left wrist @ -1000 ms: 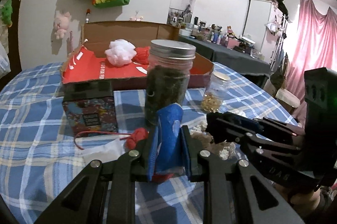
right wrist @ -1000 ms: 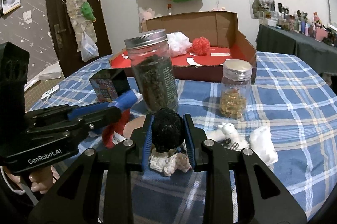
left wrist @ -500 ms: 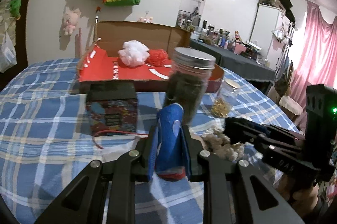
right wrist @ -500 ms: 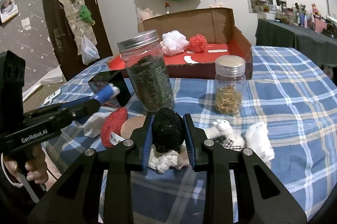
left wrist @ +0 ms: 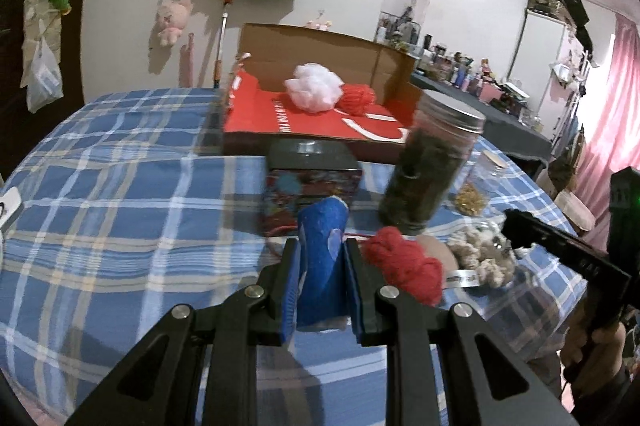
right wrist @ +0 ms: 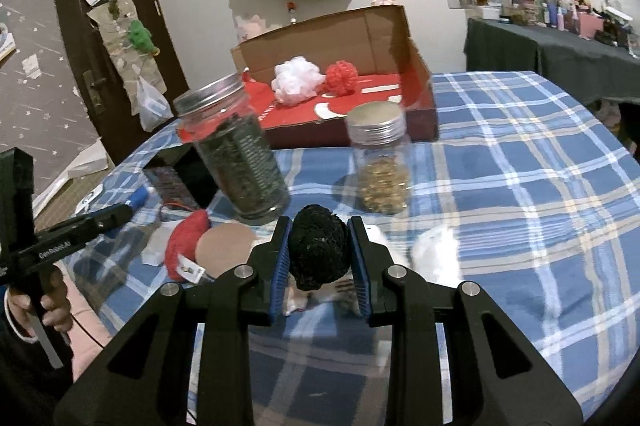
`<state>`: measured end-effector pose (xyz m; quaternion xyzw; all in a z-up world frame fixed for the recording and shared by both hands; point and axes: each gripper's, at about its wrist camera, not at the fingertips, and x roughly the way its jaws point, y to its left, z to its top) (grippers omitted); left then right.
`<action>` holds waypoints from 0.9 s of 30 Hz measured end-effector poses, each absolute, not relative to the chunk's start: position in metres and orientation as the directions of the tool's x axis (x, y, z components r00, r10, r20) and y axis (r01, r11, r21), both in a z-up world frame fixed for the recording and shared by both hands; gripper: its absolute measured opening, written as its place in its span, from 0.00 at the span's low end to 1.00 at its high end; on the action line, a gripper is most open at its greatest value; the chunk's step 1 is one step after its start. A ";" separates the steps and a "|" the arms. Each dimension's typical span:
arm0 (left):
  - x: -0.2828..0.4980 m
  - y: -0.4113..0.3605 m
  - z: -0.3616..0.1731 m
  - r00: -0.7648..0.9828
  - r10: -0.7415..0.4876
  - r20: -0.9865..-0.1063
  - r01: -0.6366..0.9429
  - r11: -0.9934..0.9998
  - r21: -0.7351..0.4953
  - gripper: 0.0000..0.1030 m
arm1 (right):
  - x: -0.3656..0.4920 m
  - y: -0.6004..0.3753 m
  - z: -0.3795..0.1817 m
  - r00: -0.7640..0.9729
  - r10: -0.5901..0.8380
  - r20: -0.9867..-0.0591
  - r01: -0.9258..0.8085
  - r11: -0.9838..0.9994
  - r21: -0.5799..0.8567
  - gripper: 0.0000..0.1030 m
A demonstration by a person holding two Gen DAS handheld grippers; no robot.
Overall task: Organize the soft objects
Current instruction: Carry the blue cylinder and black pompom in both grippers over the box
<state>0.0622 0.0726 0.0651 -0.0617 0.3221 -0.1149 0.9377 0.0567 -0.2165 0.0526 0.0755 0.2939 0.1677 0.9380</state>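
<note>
My left gripper (left wrist: 320, 266) is shut on a blue soft toy (left wrist: 322, 258) and holds it above the checked tablecloth. My right gripper (right wrist: 318, 252) is shut on a black woolly ball (right wrist: 318, 252), lifted above the table. A red soft toy (left wrist: 404, 264) and a beige knitted toy (left wrist: 478, 254) lie on the table in the left wrist view. The open cardboard box (left wrist: 320, 122) at the back holds a white pouf (left wrist: 316, 92) and a red pouf (left wrist: 358, 98). White fluffy toys (right wrist: 434, 248) lie by my right gripper.
A tall jar of dark leaves (right wrist: 236, 162) and a small jar of yellow bits (right wrist: 380, 162) stand in front of the box. A dark patterned tin (left wrist: 310, 182) stands left of the tall jar. A round cork coaster (right wrist: 224, 248) lies near the red toy.
Both grippers have risen with their toys. The left one swung left, so the red toy and beige toy now show to its right. The right gripper lifted the black ball off the table.
</note>
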 end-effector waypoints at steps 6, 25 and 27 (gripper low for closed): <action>0.068 0.094 0.064 0.764 -0.203 -0.612 0.113 0.977 -0.184 0.22 | 0.061 -0.231 0.052 0.771 0.327 -0.546 -0.233 0.943 0.237 0.26; 0.110 0.133 0.058 0.740 -0.122 -0.662 0.034 0.989 -0.144 0.22 | 0.089 -0.266 0.055 0.754 0.253 -0.607 -0.151 0.965 0.215 0.26; 0.118 0.135 0.059 0.738 -0.120 -0.664 0.035 0.990 -0.140 0.22 | 0.095 -0.271 0.058 0.755 0.242 -0.609 -0.144 0.968 0.206 0.26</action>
